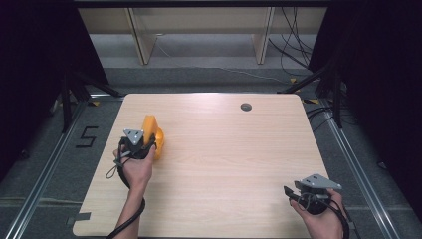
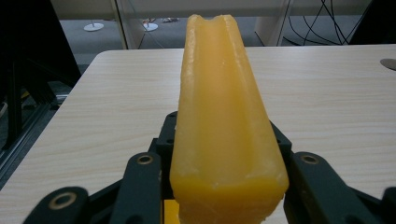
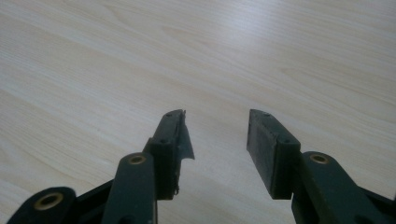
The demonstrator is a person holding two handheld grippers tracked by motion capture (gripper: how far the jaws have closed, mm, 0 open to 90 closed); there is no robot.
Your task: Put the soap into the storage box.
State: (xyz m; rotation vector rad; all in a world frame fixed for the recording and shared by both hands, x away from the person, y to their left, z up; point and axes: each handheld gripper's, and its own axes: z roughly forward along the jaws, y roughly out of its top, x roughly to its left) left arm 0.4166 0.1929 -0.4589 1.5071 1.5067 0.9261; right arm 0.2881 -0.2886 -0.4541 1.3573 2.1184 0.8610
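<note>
A tall orange-yellow plastic piece (image 1: pixel 150 127) with a groove down its face stands at the left side of the light wooden table (image 1: pixel 224 149). My left gripper (image 1: pixel 148 143) is shut on its lower part, and a hand holds the gripper from behind. In the left gripper view the orange piece (image 2: pixel 224 116) rises between the two black jaws, which press on its sides. My right gripper (image 1: pixel 289 194) sits low over the table's near right corner. Its jaws stand apart, and my right gripper (image 3: pixel 217 135) has only bare wood between its pads.
A round dark grommet (image 1: pixel 246 106) sits near the table's far edge. Wooden furniture legs (image 1: pixel 142 45) and loose cables (image 1: pixel 293 50) lie beyond the table. A "5" mark (image 1: pixel 87 136) is on the floor at the left. Metal rails run along both sides.
</note>
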